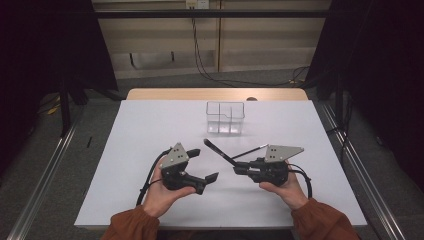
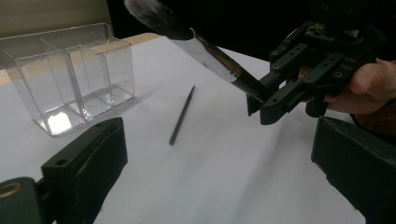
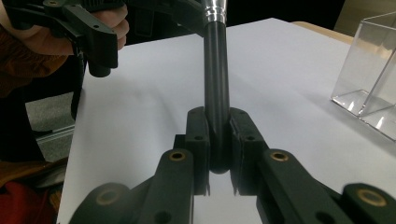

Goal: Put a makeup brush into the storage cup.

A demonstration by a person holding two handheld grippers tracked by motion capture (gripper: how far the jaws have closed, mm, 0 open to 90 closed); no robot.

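Right gripper (image 1: 237, 169) clamped on the brush (image 1: 220, 152) handle, brush up off the table. Left gripper (image 1: 209, 180) wide open, holding nothing. Thin stick (image 2: 182, 115) lying flat, maybe a pencil. Best to tip the brush slowly, then lower gently into the box (image 1: 225, 118).

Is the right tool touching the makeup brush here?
Touching. In the right gripper view, the right tool has both jaws pressed against the makeup brush handle, with no gap on either side.
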